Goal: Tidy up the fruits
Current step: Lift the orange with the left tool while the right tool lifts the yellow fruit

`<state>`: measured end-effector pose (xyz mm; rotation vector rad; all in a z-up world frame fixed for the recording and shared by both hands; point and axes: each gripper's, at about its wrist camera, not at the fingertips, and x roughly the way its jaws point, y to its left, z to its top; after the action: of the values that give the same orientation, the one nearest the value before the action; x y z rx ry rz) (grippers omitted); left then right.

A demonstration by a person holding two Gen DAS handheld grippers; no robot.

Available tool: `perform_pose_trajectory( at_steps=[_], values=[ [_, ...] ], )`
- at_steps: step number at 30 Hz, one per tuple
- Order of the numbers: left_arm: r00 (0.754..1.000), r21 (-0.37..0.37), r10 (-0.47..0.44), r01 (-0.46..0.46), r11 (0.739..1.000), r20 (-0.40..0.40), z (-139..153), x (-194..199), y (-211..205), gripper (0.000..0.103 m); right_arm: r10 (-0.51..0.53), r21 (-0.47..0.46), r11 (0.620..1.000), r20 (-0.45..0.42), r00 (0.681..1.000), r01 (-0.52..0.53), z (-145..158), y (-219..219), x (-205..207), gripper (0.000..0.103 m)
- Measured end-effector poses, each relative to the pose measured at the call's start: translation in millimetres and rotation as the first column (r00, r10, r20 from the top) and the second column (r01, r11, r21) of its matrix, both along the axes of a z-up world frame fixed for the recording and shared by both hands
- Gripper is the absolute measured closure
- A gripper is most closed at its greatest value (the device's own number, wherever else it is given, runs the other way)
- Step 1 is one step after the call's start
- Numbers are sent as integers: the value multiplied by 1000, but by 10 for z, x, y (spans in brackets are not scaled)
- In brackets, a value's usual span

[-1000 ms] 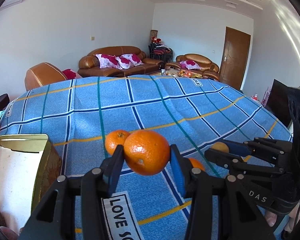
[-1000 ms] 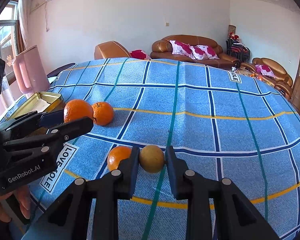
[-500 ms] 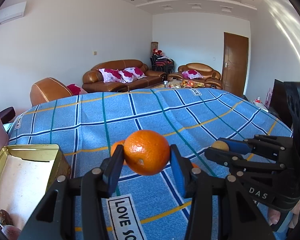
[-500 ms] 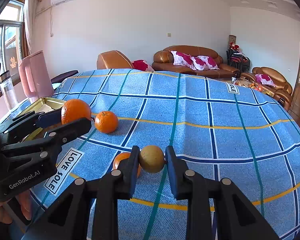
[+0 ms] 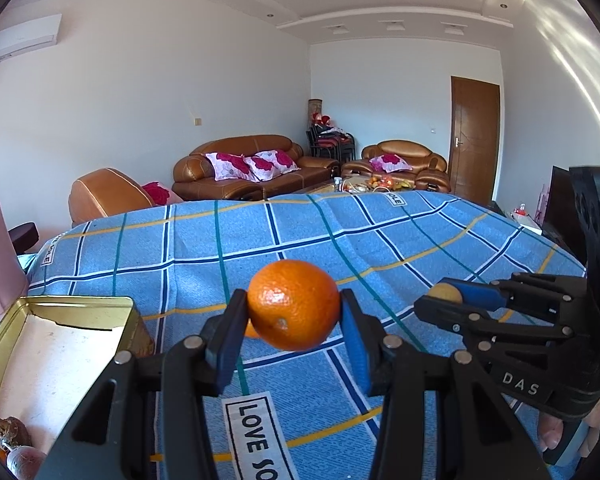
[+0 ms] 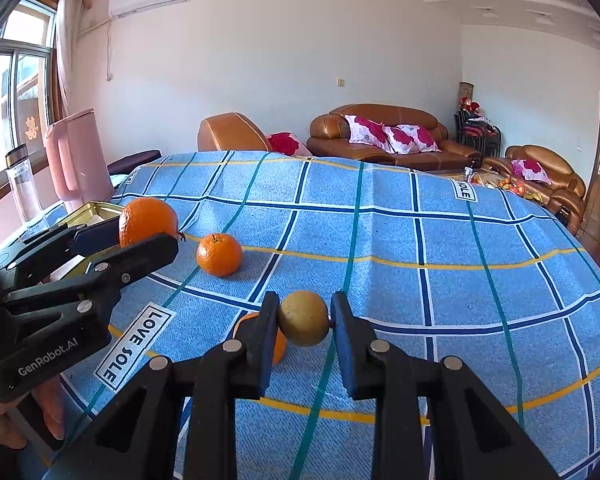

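Observation:
My left gripper is shut on a large orange and holds it above the blue checked tablecloth; it also shows in the right wrist view. My right gripper is shut on a small yellow-brown fruit, held above the cloth. A loose orange lies on the cloth ahead of it. Another orange lies partly hidden behind my right gripper's left finger. A gold tin box stands open at the left.
A pink jug and a clear bottle stand at the table's left edge. Small items lie in the tin's near corner. Brown sofas stand beyond the table. The cloth carries a "LOVE SOLE" label.
Both grippers have risen with their fruits and the views tilted up. The tin shows more fully at the left. The loose oranges have not moved.

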<state>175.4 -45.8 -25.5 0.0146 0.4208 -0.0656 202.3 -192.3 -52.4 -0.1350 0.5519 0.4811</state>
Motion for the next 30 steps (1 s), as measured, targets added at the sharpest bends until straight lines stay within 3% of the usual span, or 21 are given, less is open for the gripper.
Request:
perform_pose_trajectory(
  at_steps=[30],
  values=[
    [996,1,23,-23,1000,83,48,-197,23,56,11,32,999,84,996,-14,70,-76,-153,75]
  ],
)
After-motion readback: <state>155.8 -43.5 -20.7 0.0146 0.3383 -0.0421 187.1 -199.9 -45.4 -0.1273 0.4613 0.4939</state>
